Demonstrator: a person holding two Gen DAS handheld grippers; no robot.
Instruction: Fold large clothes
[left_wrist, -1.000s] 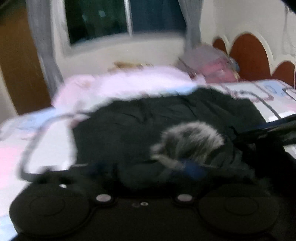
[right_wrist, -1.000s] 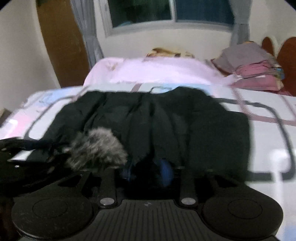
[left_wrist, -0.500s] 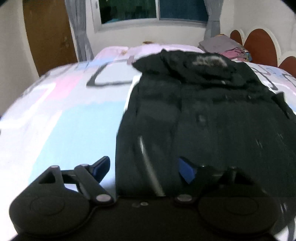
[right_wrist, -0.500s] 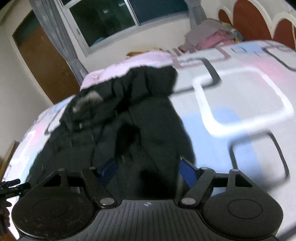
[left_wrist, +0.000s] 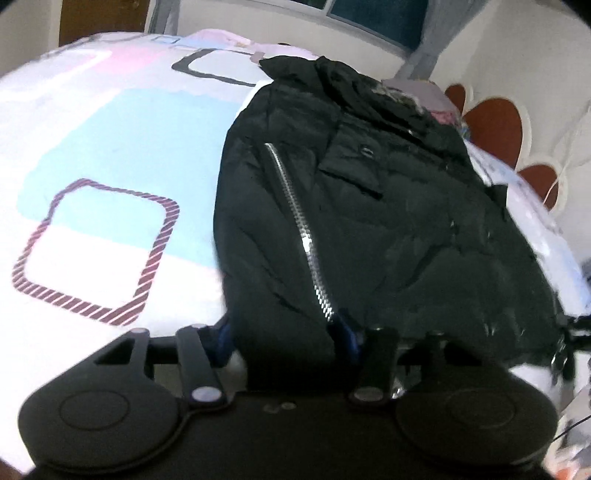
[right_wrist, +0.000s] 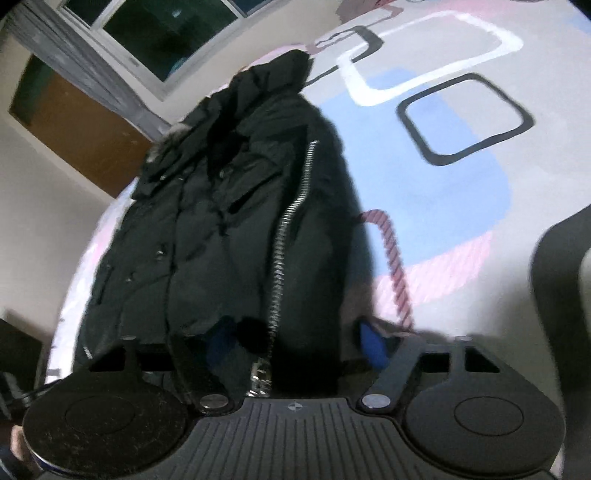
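Observation:
A black padded jacket (left_wrist: 388, 206) with a silver zipper (left_wrist: 295, 218) and a fur-trimmed hood (left_wrist: 391, 88) lies spread flat on the bed. In the left wrist view, my left gripper (left_wrist: 284, 336) is at the jacket's near hem. Its jaws are closing, and the hem corner beside the zipper sits between the blue pads (left_wrist: 221, 339). My right gripper (right_wrist: 295, 343) is at the hem of the same jacket (right_wrist: 229, 221). Its jaws are also closing, with the zipper (right_wrist: 284, 236) end and hem fabric between its blue pads (right_wrist: 373, 345). Neither pair visibly clamps the cloth.
The bed sheet (left_wrist: 110, 155) is white with blue, pink and dark square outlines. A scalloped red-brown headboard (left_wrist: 495, 122) stands past the hood, with folded clothes (left_wrist: 443, 110) beside it. A window (right_wrist: 166, 37), grey curtain (right_wrist: 92, 74) and wooden door (right_wrist: 74, 129) line the far wall.
Both grippers have drawn back from the fur hood end to the jacket's hem, sinking toward the bed. Both pairs of jaws have narrowed around the hem fabric.

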